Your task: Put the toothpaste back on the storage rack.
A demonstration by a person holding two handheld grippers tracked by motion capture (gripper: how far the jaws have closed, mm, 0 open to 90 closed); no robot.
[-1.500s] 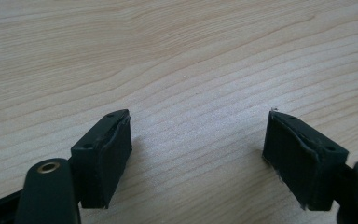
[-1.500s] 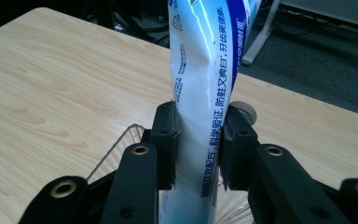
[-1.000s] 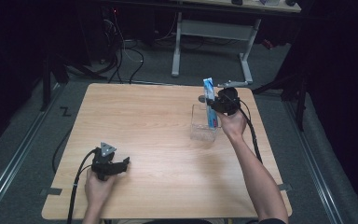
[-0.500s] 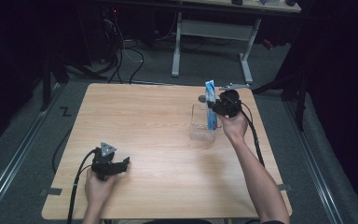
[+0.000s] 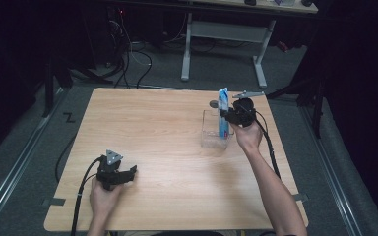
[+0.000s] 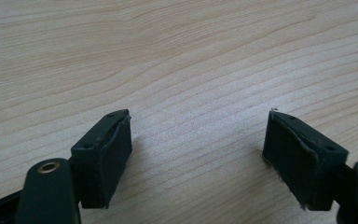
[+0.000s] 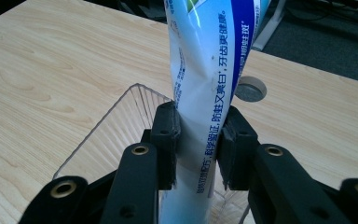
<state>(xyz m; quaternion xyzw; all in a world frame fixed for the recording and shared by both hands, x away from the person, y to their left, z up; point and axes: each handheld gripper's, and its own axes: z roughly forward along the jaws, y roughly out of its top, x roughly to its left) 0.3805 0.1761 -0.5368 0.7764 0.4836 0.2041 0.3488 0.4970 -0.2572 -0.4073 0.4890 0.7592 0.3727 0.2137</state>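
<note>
A blue and white toothpaste tube (image 5: 223,115) (image 7: 208,74) stands upright, its lower end down inside a clear plastic box (image 5: 213,132) (image 7: 103,130) at the table's right. My right gripper (image 5: 228,117) (image 7: 199,140) is shut on the tube about halfway up, both pads pressing its sides. Near the table's front left my left gripper (image 5: 130,173) (image 6: 198,156) rests low over bare wood, open, with nothing between its pads.
A round grey cable hole (image 5: 213,104) (image 7: 250,89) sits in the wooden table (image 5: 147,128) just behind the box. Beyond the far edge stand a desk frame (image 5: 224,34) and cables on the dark floor.
The right gripper and the tube have shifted slightly within the box. The left gripper has stayed where it was.
</note>
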